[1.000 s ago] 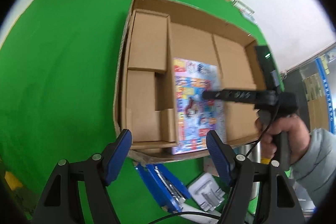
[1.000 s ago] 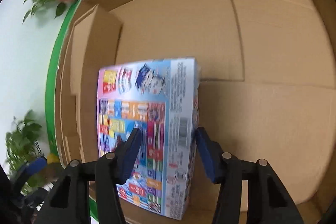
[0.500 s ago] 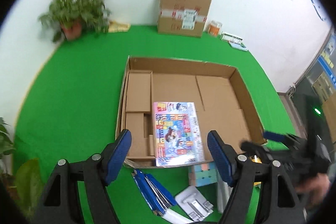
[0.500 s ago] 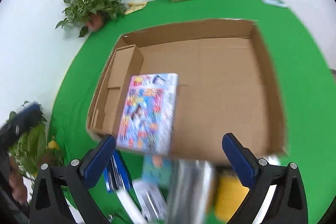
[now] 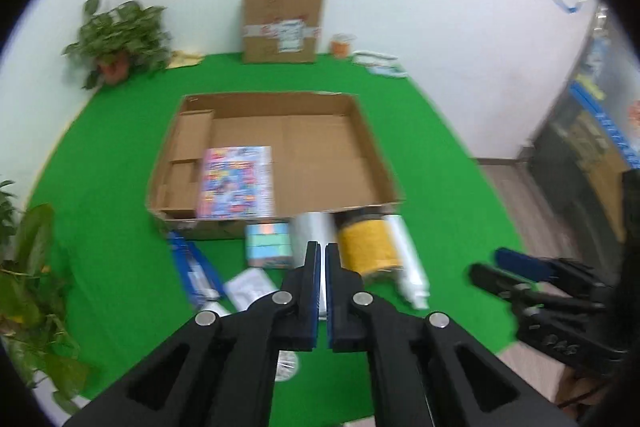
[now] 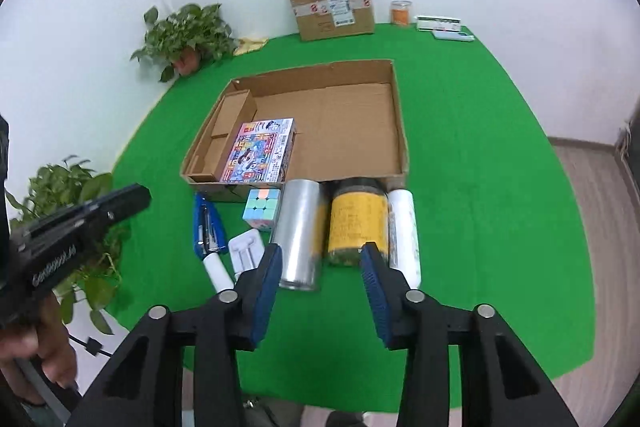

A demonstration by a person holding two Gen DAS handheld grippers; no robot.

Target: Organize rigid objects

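Green mat (image 6: 480,187) below me; open cardboard box (image 6: 396,115) at its middle, colourful game box (image 6: 260,151) inside, near-left. Silver can (image 6: 298,231), yellow jar (image 6: 358,223), cube (image 6: 262,207) just before it. My left gripper (image 5: 322,255) is clamped together, empty; my right gripper (image 6: 322,263) has just narrowed, half-open, empty.

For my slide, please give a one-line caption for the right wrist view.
Open right claw above a silver can, yellow jar and white bottle lying before a cardboard tray holding one colourful box.

matt brown cardboard tray (image 6: 400,131), glossy printed box (image 6: 260,155), shiny metal can (image 6: 298,235), fuzzy green mat (image 6: 480,187).
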